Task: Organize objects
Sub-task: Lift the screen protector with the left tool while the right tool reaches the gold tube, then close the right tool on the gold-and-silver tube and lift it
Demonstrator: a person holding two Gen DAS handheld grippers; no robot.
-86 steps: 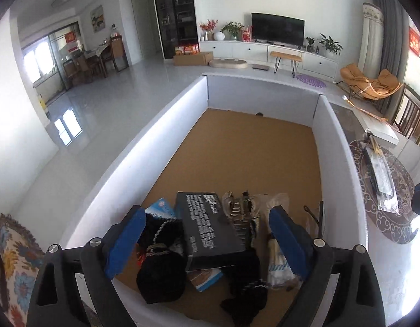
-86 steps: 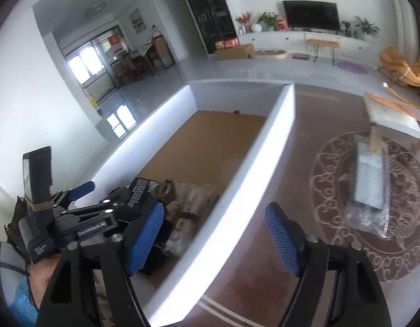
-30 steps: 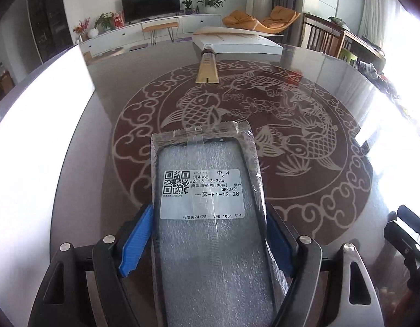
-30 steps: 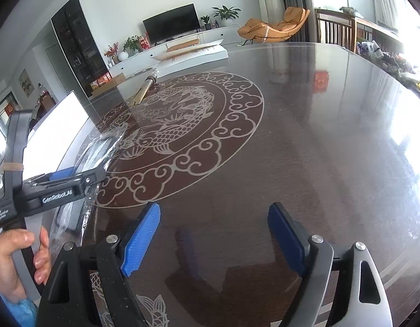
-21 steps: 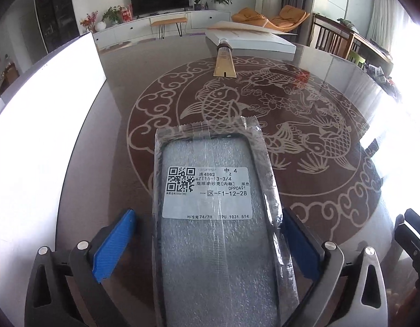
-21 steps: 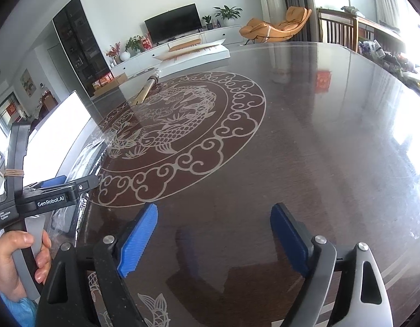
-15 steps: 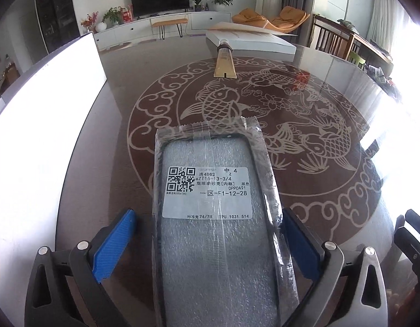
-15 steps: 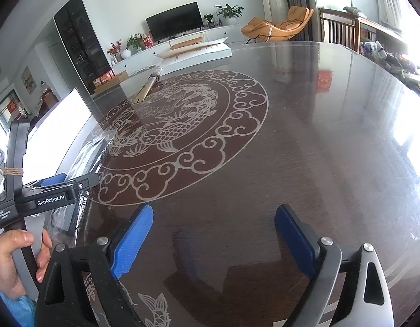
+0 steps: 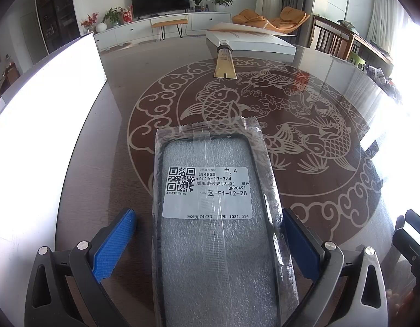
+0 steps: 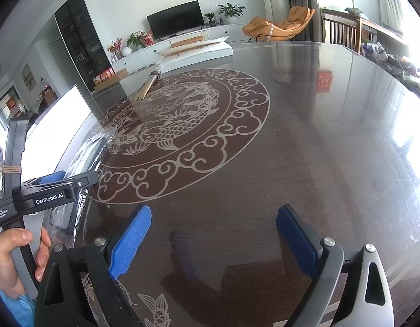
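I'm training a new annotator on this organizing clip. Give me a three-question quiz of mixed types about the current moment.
1. True or false: the left gripper is clamped on the bagged phone case.
2. Multiple choice: what lies on the table just beyond the phone case in the left wrist view? A) a remote B) a gold tube C) a mug
3. Fill in: the right gripper holds ____.

Key
1. False: its jaws are open, with the left pad clear of the bag; the right pad sits at the bag's edge, and contact there cannot be told.
2. B; it lies just in front of a flat white box.
3. Nothing; its jaws are open over bare table.
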